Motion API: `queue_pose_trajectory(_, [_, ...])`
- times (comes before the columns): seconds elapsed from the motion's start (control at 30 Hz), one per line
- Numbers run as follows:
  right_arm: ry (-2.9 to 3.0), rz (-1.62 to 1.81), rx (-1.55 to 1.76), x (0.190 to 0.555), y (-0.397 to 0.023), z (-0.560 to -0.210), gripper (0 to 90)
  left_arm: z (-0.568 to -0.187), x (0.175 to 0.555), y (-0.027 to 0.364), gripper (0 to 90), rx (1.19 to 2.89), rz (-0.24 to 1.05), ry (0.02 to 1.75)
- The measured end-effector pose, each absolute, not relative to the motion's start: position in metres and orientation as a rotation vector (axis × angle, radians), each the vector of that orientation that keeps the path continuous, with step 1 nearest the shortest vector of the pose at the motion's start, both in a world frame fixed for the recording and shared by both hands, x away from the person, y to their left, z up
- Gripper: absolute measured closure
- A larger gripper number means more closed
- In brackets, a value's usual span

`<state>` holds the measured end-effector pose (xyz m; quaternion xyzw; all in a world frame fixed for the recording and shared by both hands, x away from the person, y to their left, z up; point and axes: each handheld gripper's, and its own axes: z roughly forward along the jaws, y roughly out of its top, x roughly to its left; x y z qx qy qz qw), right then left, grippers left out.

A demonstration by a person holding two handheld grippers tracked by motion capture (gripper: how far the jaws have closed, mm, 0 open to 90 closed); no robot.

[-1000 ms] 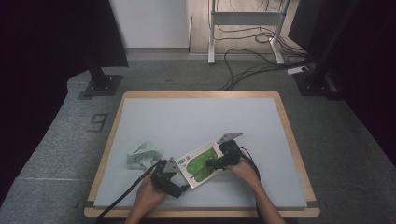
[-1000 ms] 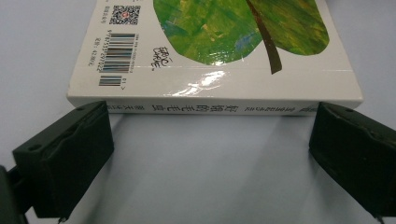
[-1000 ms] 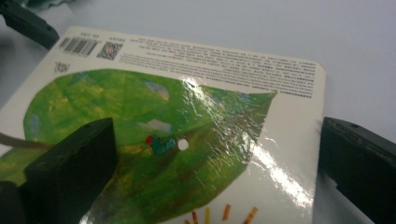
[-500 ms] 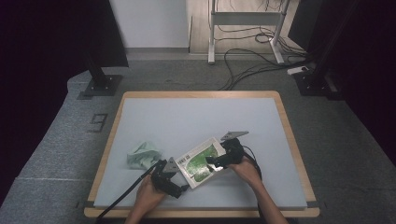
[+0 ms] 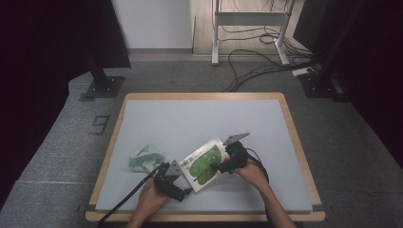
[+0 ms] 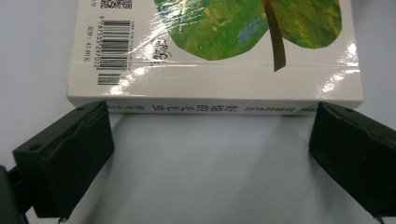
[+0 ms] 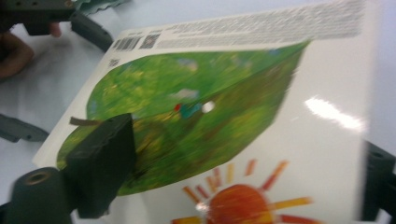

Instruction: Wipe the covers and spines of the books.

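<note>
The right tool (image 5: 222, 167) sat at the book's (image 5: 205, 164) near right edge, its jaws standing wide on either side of the cover. In the right gripper view one black jaw lay over the green leaf printed on the cover while the other showed past the book's far edge; they had just been closing with the book between them, though the blur left it unclear whether the pads pressed on it yet.

The left tool (image 5: 184, 192) lay low at the book's near left corner, jaws apart. In the left gripper view both jaws flanked the book's (image 6: 215, 51) white spine, their tips at or just short of it, with bare desk between them; a barcode and the leaf's brown stem showed on the cover beyond.

The book rested at an angle on the pale blue desk (image 5: 190, 118), near its front edge and a little right of centre. A crumpled pale green cloth (image 5: 145, 157) lay just to the left of the left tool, apart from the book.
</note>
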<state>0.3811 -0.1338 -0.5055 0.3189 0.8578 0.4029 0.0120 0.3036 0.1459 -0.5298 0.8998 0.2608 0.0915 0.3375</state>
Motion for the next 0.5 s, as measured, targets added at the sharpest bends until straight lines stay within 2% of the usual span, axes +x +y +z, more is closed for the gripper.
queue_pose_trajectory(0.13, [2.672, 1.268, 1.016, 0.391, -0.138, -0.505, 13.9, -0.530, 0.304, 0.146, 0.0, 2.345, 0.239, 0.680])
queue_pose_trajectory(0.5, [2.712, 1.209, 0.924, 0.409, -0.129, -0.495, 26.1, -0.530, 0.303, 0.146, 0.0, 2.348, 0.241, 0.678])
